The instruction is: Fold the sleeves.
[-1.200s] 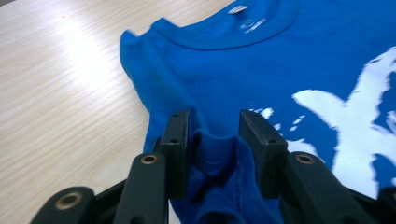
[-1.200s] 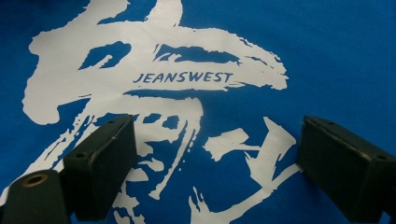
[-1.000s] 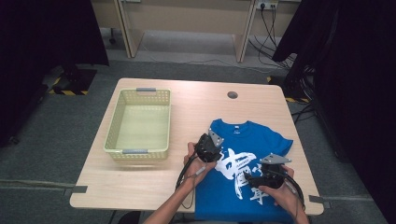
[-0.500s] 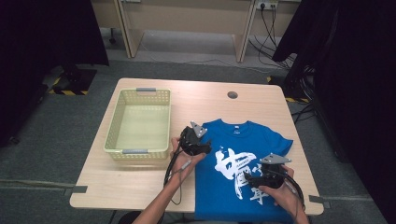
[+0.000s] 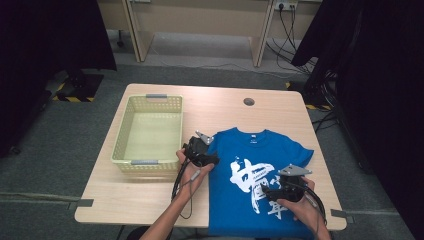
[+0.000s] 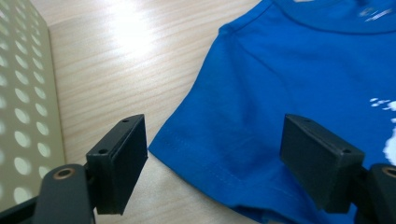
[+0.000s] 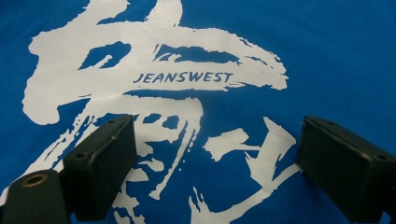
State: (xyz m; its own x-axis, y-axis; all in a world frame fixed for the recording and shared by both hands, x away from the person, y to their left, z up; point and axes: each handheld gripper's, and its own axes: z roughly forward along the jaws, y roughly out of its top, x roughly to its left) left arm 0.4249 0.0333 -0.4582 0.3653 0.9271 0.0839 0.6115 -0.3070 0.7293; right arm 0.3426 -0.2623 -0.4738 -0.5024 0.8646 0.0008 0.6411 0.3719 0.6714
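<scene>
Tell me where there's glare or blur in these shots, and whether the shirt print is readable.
Left gripper view: bright glare washes out the wooden table beside the blue T-shirt; the near jaws look soft. Right gripper view: evenly lit, the white print is sharp and reads JEANSWEST. High view: flat light on the table, dark curtains at both sides, slightly soft throughout.

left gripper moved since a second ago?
Yes. The left gripper went left off the shirt's chest to its sleeve edge, nearer the basket; its jaws have just been opening, nothing between them.

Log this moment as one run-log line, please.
scene: blue T-shirt flat on table | left gripper: jaws just opened, over sleeve hem | right gripper: open over print | basket: empty
</scene>
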